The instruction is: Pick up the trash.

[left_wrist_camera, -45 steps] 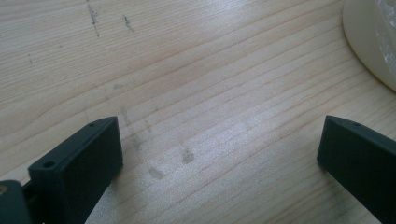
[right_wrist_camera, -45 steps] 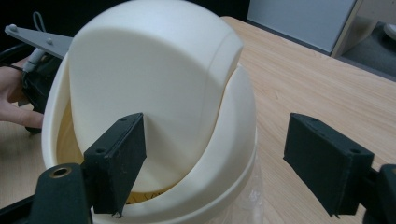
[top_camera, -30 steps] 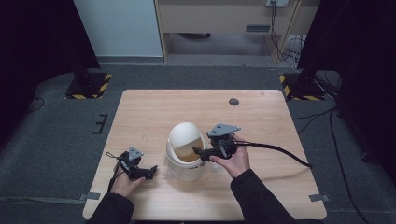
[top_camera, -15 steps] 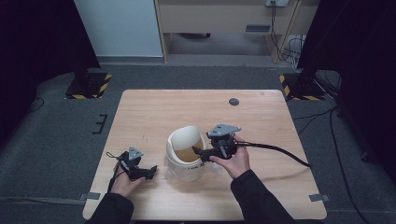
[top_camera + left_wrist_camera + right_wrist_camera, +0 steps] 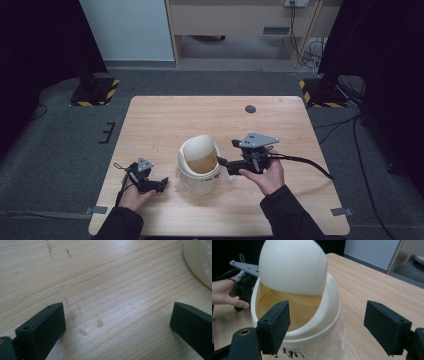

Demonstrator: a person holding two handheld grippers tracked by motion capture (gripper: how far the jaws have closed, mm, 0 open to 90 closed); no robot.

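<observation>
A small white bin with a domed swing lid stands near the table's front middle. The lid is tipped back and the yellowish inside shows. My right gripper hovers just right of the bin, open, its jaws pointing at the opening with nothing between them. In the right gripper view the bin rim and lid sit close ahead of the right gripper. My left gripper rests on the table left of the bin, open and empty. Bare wood lies under the left gripper, with the bin's edge at upper right.
A clear plastic liner pokes out around the bin's base. A small dark round disc is set into the wooden table at the back right. The right gripper's cable trails off to the right.
The bin's lid has swung from nearly covering the opening to tipped back. My right gripper has drawn back to the right and risen a little. The left gripper has stayed put.
</observation>
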